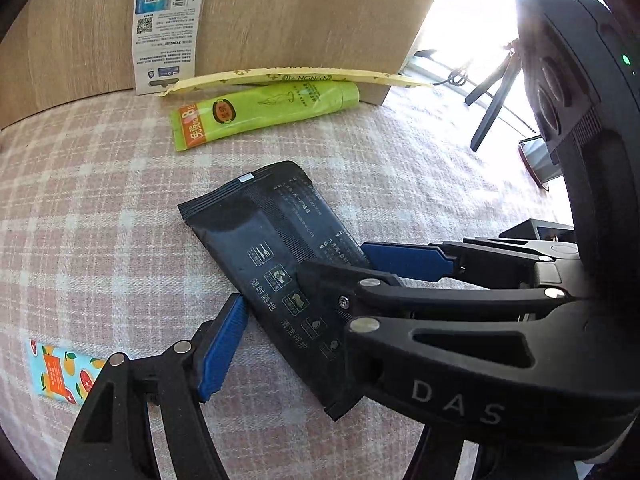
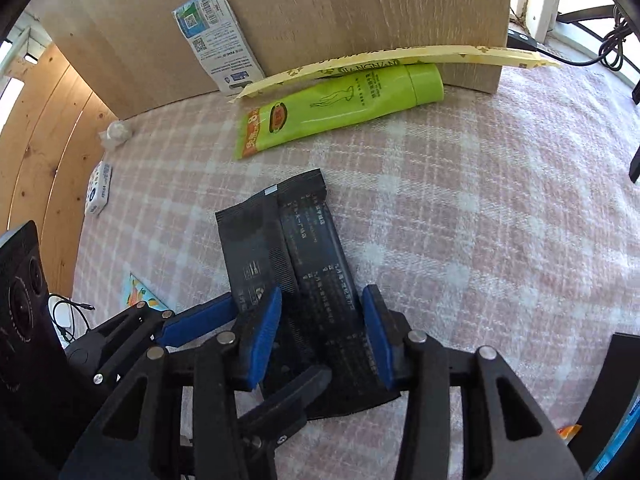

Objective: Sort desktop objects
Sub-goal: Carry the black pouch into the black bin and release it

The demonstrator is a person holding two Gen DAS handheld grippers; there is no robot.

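A black wet-wipe packet (image 1: 280, 256) lies flat on the pink checked cloth; it also shows in the right wrist view (image 2: 292, 264). My left gripper (image 1: 304, 312) is open, its blue pads on either side of the packet's near end. My right gripper (image 2: 320, 336) is open and straddles the same packet, its pads apart from the packet's edges. The right gripper's blue pad (image 1: 404, 258) and black frame cross in front of the left wrist view. A green tube (image 1: 264, 114) lies behind the packet near the wooden board (image 1: 280, 12).
A white labelled sachet (image 1: 168, 28) leans on the board, and a long yellow strip (image 1: 288, 76) lies along its base. A colourful fruit-print packet (image 1: 60, 372) lies at the left. A small white packet (image 2: 99, 194) and a crumpled ball (image 2: 117, 132) sit by the wooden wall.
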